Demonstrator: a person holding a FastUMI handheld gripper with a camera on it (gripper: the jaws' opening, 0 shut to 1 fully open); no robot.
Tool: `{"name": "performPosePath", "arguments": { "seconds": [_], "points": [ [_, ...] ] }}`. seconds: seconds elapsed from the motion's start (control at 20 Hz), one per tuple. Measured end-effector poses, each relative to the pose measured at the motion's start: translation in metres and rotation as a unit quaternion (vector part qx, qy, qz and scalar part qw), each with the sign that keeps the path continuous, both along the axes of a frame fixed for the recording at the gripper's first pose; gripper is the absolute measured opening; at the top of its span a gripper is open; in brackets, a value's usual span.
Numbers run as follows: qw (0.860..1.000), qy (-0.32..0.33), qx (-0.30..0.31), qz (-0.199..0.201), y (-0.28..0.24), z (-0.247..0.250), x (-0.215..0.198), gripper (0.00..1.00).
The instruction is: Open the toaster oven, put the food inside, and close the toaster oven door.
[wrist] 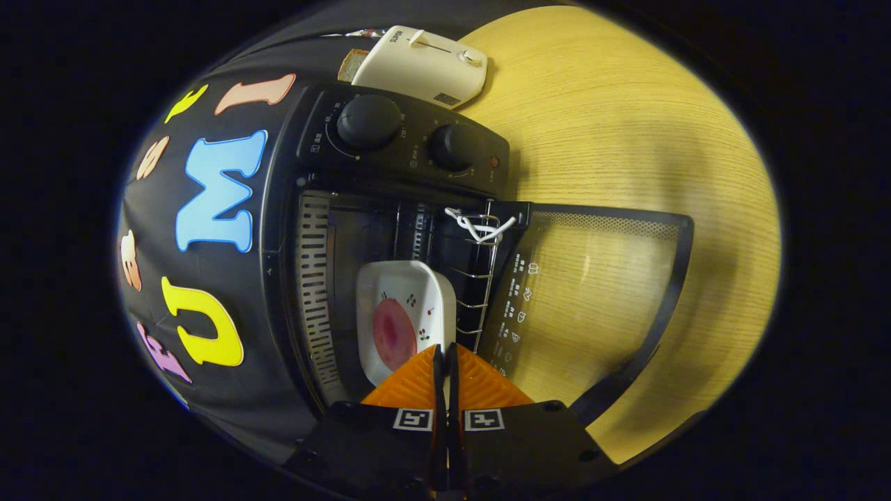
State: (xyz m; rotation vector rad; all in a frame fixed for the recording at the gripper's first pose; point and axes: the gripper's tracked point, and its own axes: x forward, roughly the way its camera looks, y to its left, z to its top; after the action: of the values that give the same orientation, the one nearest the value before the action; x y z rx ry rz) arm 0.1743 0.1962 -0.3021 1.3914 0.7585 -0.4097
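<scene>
- Fingers pressed together, only a thin slit between them; whether they pinch the near rim of the dish cannot be told, since the rim passes out of sight under the tips.
- Dish just ahead of the fingers: white, rectangular with rounded corners, small cherry motifs on the inner wall. It sits inside the toaster oven cavity, tilted in this rolled view.
- Food in the dish: one round, flat, pink-red piece lying on the dish floor, darker at the centre.
- Toaster oven: black body, standing on the worktop against the booth wall. Two round black knobs on the control panel, with a small red lamp beside the second knob.
- Wire rack in the cavity beside the dish, a white cord knotted to its front bar.
- Oven door fully swung open, glass pane with a dotted border and white icons printed along the hinge side; wood grain shows through the glass. Dark handle bar along its far edge.
- Worktop: pale yellow wood grain, beyond the door.
- Beyond the oven: a cream pop-up toaster with a slice of bread touching its end.
</scene>
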Motion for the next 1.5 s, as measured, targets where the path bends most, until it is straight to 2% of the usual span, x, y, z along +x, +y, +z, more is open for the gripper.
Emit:
{"name": "performPosePath", "arguments": {
  "seconds": [0.15, 0.35, 0.45, 0.65, 0.9, 0.95, 1.15, 1.3, 1.5],
  "points": [
    [1.0, -0.004, 0.0, -0.015, 0.0, -0.002, 0.014, 0.02],
    [0.999, -0.019, 0.009, -0.024, 0.003, 0.002, 0.029, 0.07],
    [0.999, -0.033, 0.012, -0.02, 0.007, 0.008, 0.031, 0.12],
    [0.998, -0.053, 0.009, 0.013, 0.016, 0.025, 0.022, 0.75],
    [0.993, -0.057, -0.035, 0.095, 0.025, 0.036, -0.013, 0.97],
    [0.99, -0.061, -0.046, 0.118, 0.028, 0.04, -0.023, 0.97],
    [0.966, -0.065, -0.123, 0.218, 0.034, 0.04, -0.065, 0.97],
    [0.939, -0.059, -0.178, 0.288, 0.034, 0.029, -0.098, 0.97],
    [0.901, -0.061, -0.249, 0.35, 0.025, 0.021, -0.126, 0.98]
  ]
}}
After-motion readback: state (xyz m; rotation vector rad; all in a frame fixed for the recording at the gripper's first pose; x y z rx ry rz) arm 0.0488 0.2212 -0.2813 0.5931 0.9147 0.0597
